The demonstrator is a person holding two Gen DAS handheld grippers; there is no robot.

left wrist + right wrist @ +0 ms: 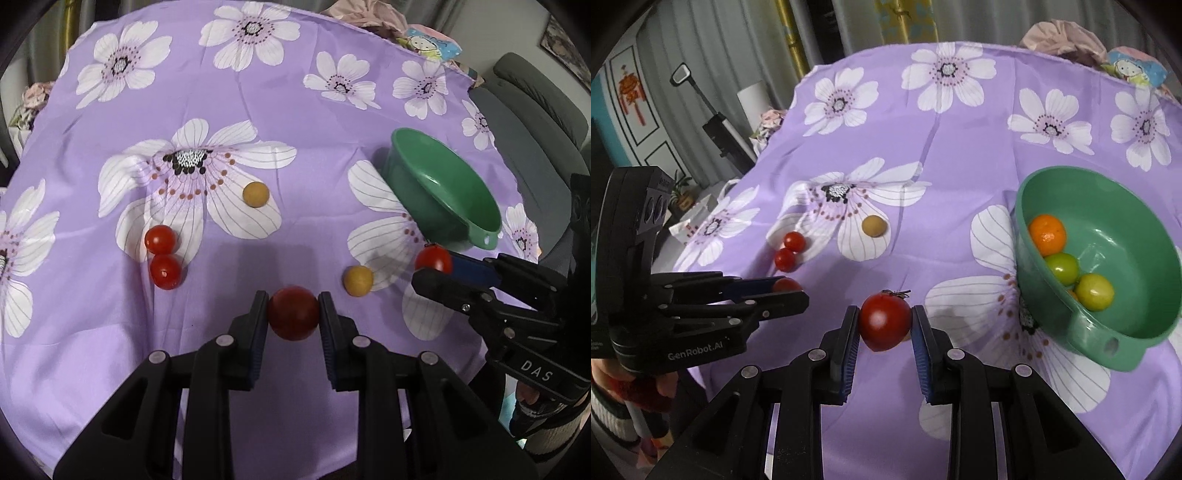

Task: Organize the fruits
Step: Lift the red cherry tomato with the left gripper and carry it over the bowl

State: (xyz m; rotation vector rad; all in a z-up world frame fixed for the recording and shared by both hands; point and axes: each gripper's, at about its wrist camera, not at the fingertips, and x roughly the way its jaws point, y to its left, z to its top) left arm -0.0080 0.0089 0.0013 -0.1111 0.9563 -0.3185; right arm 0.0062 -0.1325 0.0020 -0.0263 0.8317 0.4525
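This is a home living room. A purple tablecloth printed with large white flowers fills the middle of both views. At the right edge of the left wrist view stands a grey upholstered sofa. In the upper left of the right wrist view hang pale grey pleated curtains, with a red Chinese knot ornament on a panelled wall beside them. Below stands an upright stick vacuum cleaner, and a small potted plant sits lower left.

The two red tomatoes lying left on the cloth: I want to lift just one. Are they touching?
Touching. The left wrist view shows the upper tomato and lower tomato pressed together, no cloth visible between.
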